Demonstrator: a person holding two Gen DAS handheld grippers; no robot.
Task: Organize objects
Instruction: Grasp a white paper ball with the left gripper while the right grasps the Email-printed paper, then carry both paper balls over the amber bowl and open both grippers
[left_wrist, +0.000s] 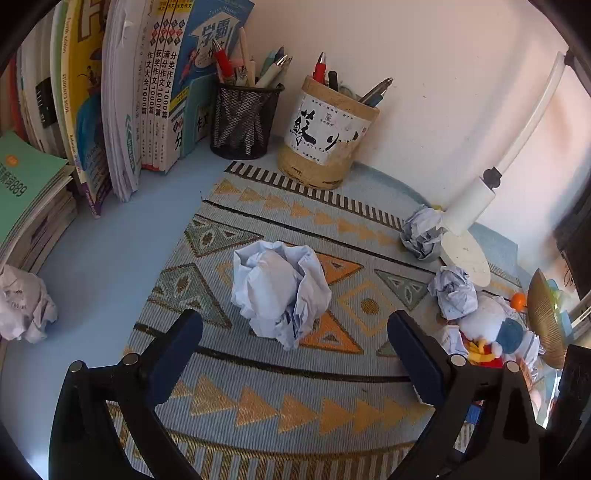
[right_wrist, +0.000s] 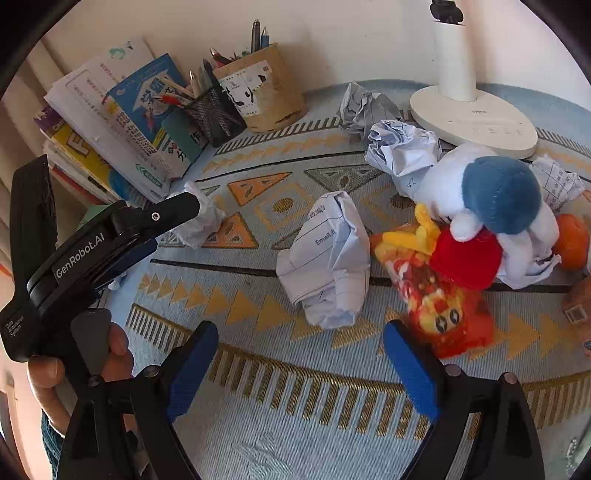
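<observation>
Tongs (right_wrist: 299, 354): hand (right_wrist: 48, 373) right-view only

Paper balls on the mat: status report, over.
Both tools open, empty. Left tool faces paper ball; right tool faces another. Snack bag beside it.

**Hidden, cropped and blurred parts**

In the left wrist view, the plush toy (left_wrist: 495, 332) is partly covered by a finger, and the lamp (left_wrist: 476, 206) arm runs out of frame. In the right wrist view, the orange snack packet (right_wrist: 439, 306) is smeared by blur, and the left gripper (right_wrist: 122, 236) hides part of a paper ball (right_wrist: 195, 221).
</observation>
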